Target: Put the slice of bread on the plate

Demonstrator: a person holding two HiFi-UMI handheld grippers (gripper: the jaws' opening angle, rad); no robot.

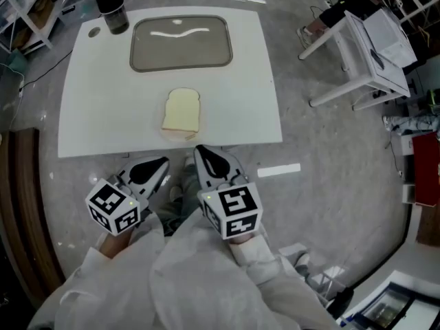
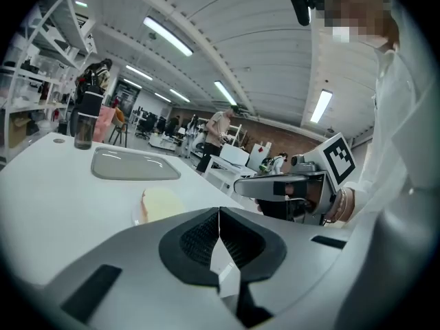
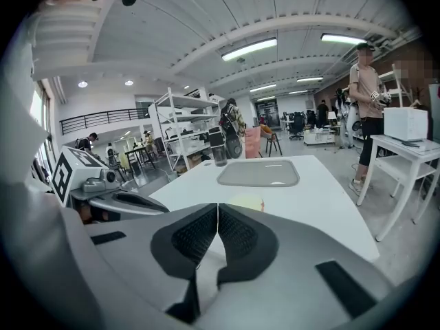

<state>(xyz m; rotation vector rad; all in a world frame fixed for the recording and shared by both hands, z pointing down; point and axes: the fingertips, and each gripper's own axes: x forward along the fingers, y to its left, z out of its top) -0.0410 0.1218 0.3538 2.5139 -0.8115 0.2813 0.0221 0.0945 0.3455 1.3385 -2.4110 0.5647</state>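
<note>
So, basically nothing's done yet as far as I can see. The pale yellow, squarish slice of bread (image 1: 181,112) lies flat on the white rectangular table (image 1: 89,108), close to the front edge. The shallow grey rounded-rectangle plate (image 1: 135,47) sits further back, apart from the bread, with nothing in it. There might be a thin pale disc (image 1: 173,135) peeking out under the bread's near edge, but I honestly can't tell what it is.

Both claws are doing nothing right now. The left gripper (image 1: 157,166) and the right gripper (image 1: 206,157) hover side by side just short of the table edge, over the floor rather than the tabletop. In each gripper's own view the black ribbed pads are pressed together with nothing between them, so both are closed and empty.

My read is that the whole job is left: open a claw, reach in, pinch the slice, carry it back to the plate and let go. The tall dark bottle (image 1: 110,4) in the far left corner is well out of the way.
</note>
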